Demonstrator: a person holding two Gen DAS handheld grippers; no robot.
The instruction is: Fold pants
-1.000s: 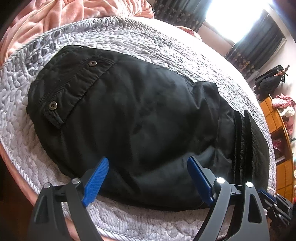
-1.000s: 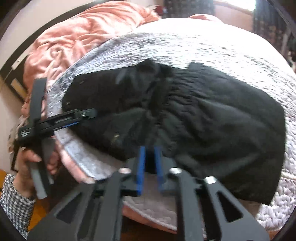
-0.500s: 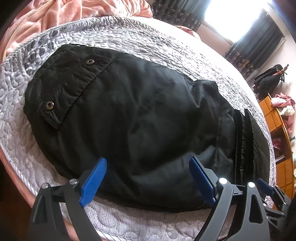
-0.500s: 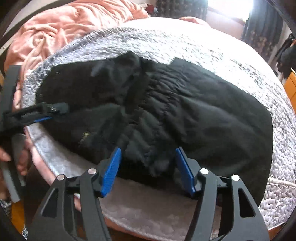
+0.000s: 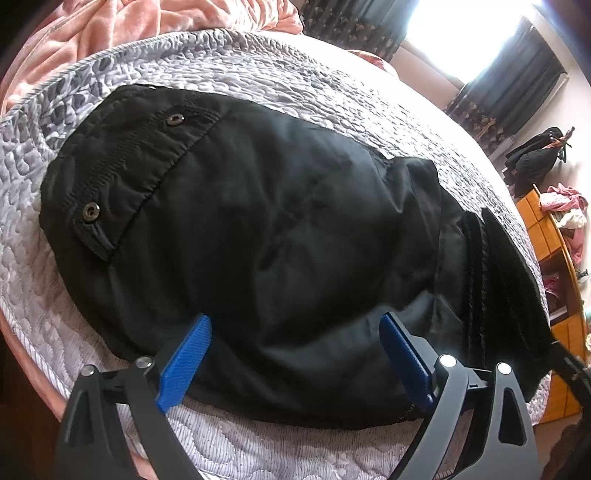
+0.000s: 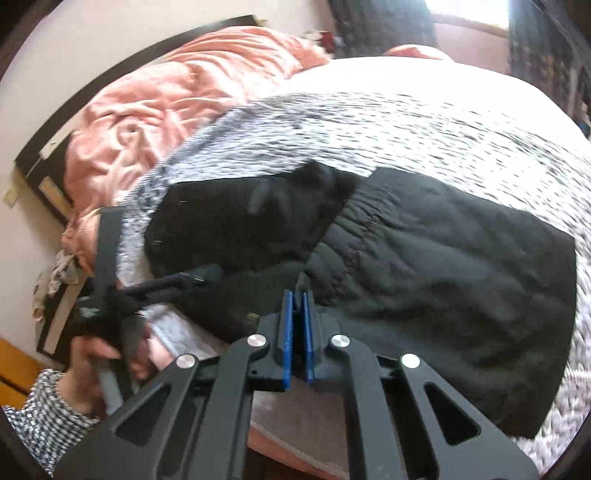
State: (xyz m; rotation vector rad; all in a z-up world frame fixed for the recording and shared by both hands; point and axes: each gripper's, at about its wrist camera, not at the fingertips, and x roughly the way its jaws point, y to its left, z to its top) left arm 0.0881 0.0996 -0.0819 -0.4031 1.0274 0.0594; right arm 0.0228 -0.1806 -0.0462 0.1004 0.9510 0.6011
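The black pants [image 5: 280,236] lie folded in a bundle on the grey quilted bed cover [image 5: 258,74], a flap with two snap buttons [image 5: 90,211] at the left end. My left gripper [image 5: 295,354] is open, its blue pads either side of the near edge of the pants. In the right wrist view the pants [image 6: 424,273] spread across the cover, waistband gathers in the middle. My right gripper [image 6: 297,314] has its blue pads pressed together at the near edge of the pants; a small fold of black cloth sits at their tips. The left gripper [image 6: 184,282] shows there at the left, held by a hand.
A pink blanket [image 6: 166,110] is bunched at the head of the bed. An orange wooden shelf unit [image 5: 554,266] with clothes stands to the right of the bed, a dark bag [image 5: 535,158] behind it. Curtains and a bright window [image 5: 472,33] are at the far side.
My right gripper was shut, opened wide half a second ago, and has shut again at the near edge of the pants while pulling back. My left gripper stays open and barely moves.
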